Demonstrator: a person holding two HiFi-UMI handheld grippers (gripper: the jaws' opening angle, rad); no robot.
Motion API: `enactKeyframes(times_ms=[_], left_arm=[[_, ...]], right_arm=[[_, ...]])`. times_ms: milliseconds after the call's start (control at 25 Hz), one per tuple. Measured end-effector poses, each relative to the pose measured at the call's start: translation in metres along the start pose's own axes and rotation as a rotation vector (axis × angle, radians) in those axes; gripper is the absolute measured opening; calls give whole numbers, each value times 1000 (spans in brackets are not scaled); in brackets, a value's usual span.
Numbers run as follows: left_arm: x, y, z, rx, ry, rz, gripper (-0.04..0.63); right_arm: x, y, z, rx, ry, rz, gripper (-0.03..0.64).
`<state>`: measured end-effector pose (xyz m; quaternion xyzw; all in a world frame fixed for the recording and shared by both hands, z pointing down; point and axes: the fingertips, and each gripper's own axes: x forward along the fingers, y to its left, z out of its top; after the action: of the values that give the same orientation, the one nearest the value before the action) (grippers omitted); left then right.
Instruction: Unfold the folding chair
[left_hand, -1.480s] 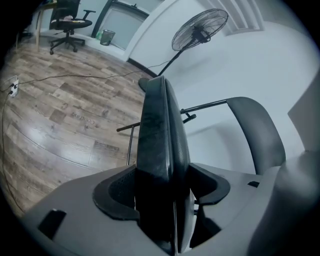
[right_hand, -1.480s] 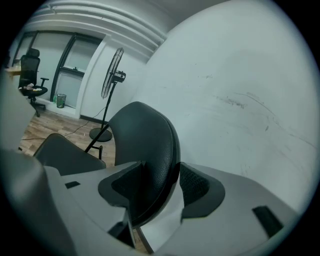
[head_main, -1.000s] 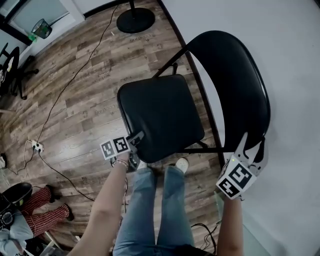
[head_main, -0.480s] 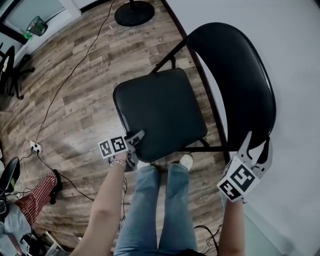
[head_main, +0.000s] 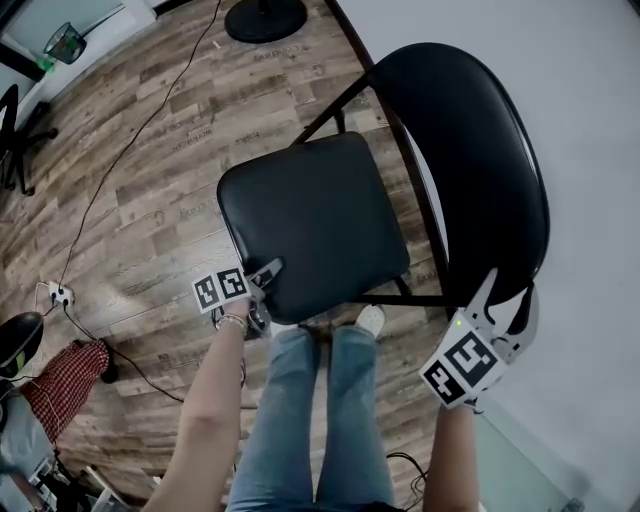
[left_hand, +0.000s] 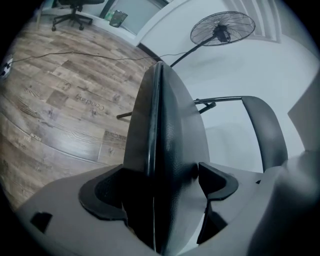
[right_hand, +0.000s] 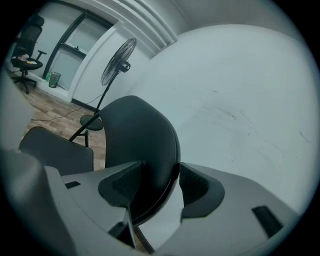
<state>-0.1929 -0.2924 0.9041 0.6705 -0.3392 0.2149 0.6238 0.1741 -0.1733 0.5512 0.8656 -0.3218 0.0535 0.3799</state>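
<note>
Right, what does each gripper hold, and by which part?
The right gripper clamps the backrest by its near edge. The left gripper's jaws have just been opening; the seat's near edge sits between them, unheld.

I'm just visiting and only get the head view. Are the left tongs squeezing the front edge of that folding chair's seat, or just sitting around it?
Observer: The left gripper view shows the seat edge between the left tongs, but they have just been opening and a dark gap shows beside one pad: no squeeze.
Visitor: And the right tongs, up at the backrest?
Observer: The right gripper view shows them closed on its rim, a pad on each face.
Visitor: What's the round black disc at the top of my picture?
Observer: The foot of a standing fan; both gripper views show its caged head on a pole.
</note>
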Motion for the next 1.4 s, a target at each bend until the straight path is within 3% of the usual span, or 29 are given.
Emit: enactKeyframes(times_ms=[320,520,1400], left_arm=[[9,23,-1,-24,13,22,451],[11,29,1,-31,19,19,454],[15,52,7,2,22,89,463]], right_arm=[[5,10,-9,-50,85,-54,210],[12,14,-11,-104,71,-108,193],[-1,31,-14,-84,64,-179,187]])
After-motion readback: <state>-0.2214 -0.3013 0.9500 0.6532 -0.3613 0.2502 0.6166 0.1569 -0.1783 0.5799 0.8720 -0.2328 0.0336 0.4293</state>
